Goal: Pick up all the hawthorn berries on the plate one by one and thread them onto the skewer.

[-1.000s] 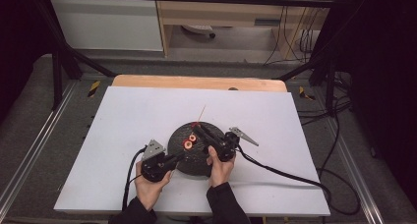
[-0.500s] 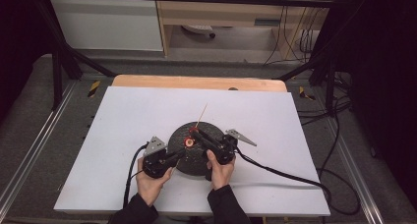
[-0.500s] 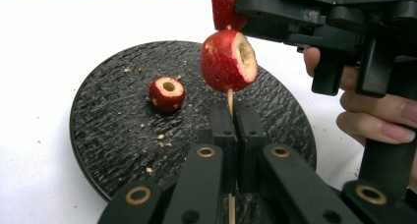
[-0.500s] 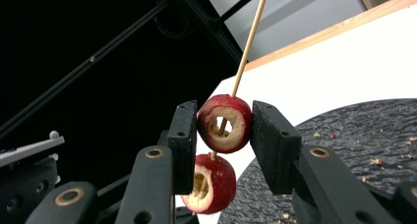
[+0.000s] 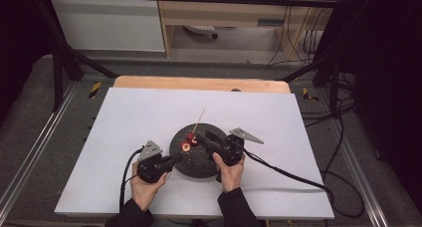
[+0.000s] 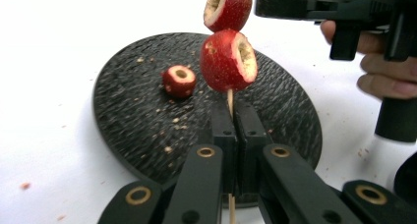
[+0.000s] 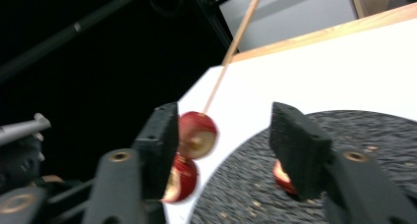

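Observation:
My left gripper (image 6: 235, 118) is shut on a thin wooden skewer (image 6: 229, 97) that tilts up over a round black plate (image 6: 133, 116). Two red cored fruits are threaded on it, a lower one (image 6: 228, 59) and an upper one (image 6: 227, 5). A third red fruit (image 6: 179, 80) lies on the plate. My right gripper (image 7: 226, 130) has just been opening; the upper fruit (image 7: 197, 131) sits between its jaws beside the left pad (image 7: 164, 130), and the pads do not press on it. In the high view the left gripper (image 5: 175, 160) and right gripper (image 5: 199, 136) meet over the plate (image 5: 199, 162).
The plate rests near the front of a white tabletop (image 5: 149, 112) with a wooden strip (image 5: 199, 82) along its far edge. Crumbs dot the plate. Cables trail off the table's front left and right. Dark frame rails flank the table.
The right gripper's jaws have parted from the upper fruit on the skewer. Both hands stay almost where they were.

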{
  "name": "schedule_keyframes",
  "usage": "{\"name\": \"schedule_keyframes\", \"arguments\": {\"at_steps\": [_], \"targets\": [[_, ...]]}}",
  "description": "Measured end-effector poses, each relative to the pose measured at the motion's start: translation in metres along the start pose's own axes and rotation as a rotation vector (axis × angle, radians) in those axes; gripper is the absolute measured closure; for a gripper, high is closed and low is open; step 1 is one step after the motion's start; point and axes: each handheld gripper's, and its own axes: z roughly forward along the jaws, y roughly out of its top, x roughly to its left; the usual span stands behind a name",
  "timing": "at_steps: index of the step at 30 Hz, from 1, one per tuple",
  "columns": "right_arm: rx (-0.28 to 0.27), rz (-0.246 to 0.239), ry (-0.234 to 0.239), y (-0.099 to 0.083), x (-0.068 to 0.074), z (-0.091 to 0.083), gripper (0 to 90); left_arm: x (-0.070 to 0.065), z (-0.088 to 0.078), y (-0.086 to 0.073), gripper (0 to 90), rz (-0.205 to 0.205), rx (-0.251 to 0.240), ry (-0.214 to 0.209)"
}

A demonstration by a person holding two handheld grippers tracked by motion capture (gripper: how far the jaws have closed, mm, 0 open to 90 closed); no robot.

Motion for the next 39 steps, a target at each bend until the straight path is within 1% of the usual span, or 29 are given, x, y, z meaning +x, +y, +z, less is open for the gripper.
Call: {"name": "schedule_keyframes", "arguments": {"at_steps": [2,4,7,9,12,15,18,20,24,30,31,35,36,39], "targets": [[0.042,-0.027,-0.01,0.002,-0.003,-0.002,32.9,0.004,-0.004,-0.001,88.2,0.008,0.009,0.0],[0.074,-0.053,-0.034,0.004,-0.005,-0.005,27.0,0.007,-0.008,-0.003,88.2,0.023,0.015,0.001],[0.119,-0.104,-0.058,0.006,-0.011,-0.011,20.2,0.011,-0.015,-0.005,88.1,0.047,0.031,0.003],[0.154,-0.121,-0.07,0.008,-0.014,-0.014,16.1,0.014,-0.019,-0.008,88.2,0.057,0.044,0.004],[0.191,-0.157,-0.084,0.01,-0.018,-0.017,11.6,0.018,-0.025,-0.01,88.1,0.063,0.053,0.005],[0.254,-0.185,-0.09,0.012,-0.021,-0.019,7.2,0.022,-0.032,-0.013,88.1,0.081,0.069,0.008],[0.302,-0.216,-0.094,0.013,-0.023,-0.02,5.9,0.025,-0.038,-0.016,88.1,0.093,0.085,0.003],[0.327,-0.219,-0.092,0.013,-0.023,-0.02,4.7,0.027,-0.042,-0.019,88.1,0.097,0.092,0.004],[0.374,-0.25,-0.096,0.015,-0.024,-0.022,3.5,0.032,-0.049,-0.026,88.1,0.103,0.109,0.003],[0.444,-0.286,-0.117,0.018,-0.026,-0.024,3.1,0.04,-0.058,-0.034,88.1,0.095,0.123,0.002],[0.452,-0.282,-0.12,0.018,-0.026,-0.024,3.1,0.042,-0.059,-0.035,88.1,0.093,0.128,0.005],[0.501,-0.293,-0.132,0.021,-0.025,-0.02,3.6,0.047,-0.064,-0.04,88.1,0.085,0.134,0.009],[0.51,-0.308,-0.136,0.022,-0.024,-0.017,3.9,0.048,-0.064,-0.04,88.1,0.082,0.133,0.008],[0.546,-0.322,-0.139,0.024,-0.021,-0.009,4.4,0.05,-0.067,-0.041,88.1,0.079,0.126,0.009]]}}
